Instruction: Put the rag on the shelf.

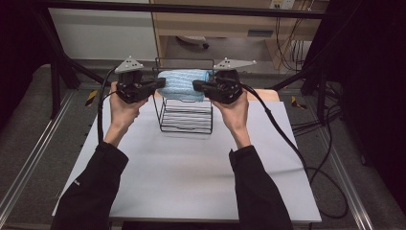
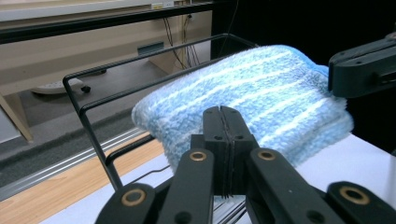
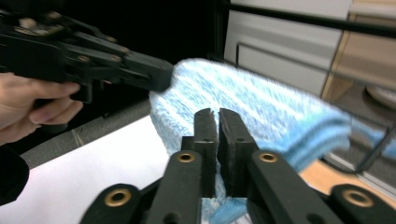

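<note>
Holding the folded blue striped terry towel (image 1: pixel 184 84) over the black wire rack (image 1: pixel 186 120) on the white table (image 1: pixel 191 177), you had the left gripper (image 1: pixel 160 86) clamped tight on one end and the right gripper (image 1: pixel 195 85) pinched on the other. Each bite looked shallow, so a tug could have slipped the fabric free, or snagged it on the rack's top wire.

Black sleeves; black tools (image 1: pixel 158 85) (image 1: pixel 197 85), brass pivot screws, grey three-cornered plates, black cables.
</note>
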